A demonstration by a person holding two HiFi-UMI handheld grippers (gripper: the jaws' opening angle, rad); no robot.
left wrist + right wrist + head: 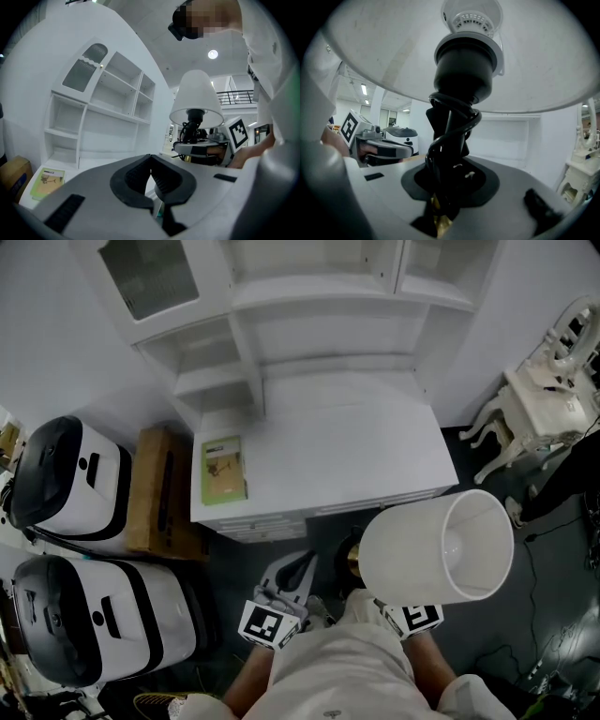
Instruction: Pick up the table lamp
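Note:
The table lamp has a white shade (436, 545) and hangs in the air, tilted, in front of the white desk (375, 451). In the right gripper view my right gripper (447, 176) is shut on its dark stem (449, 136), which has a black cord wound round it, with the shade (534, 61) just above. In the head view the shade hides this gripper except for its marker cube (413, 618). My left gripper (300, 568) stands to the left of the lamp, shut and holding nothing (151, 158). From the left gripper view the lamp (196, 96) shows to the right.
A green booklet (223, 469) lies on the desk's left end under white shelves (281, 324). Two black-and-white machines (70, 479) and a cardboard box (159, 493) stand on the floor at left. An ornate white table (544, 409) is at right.

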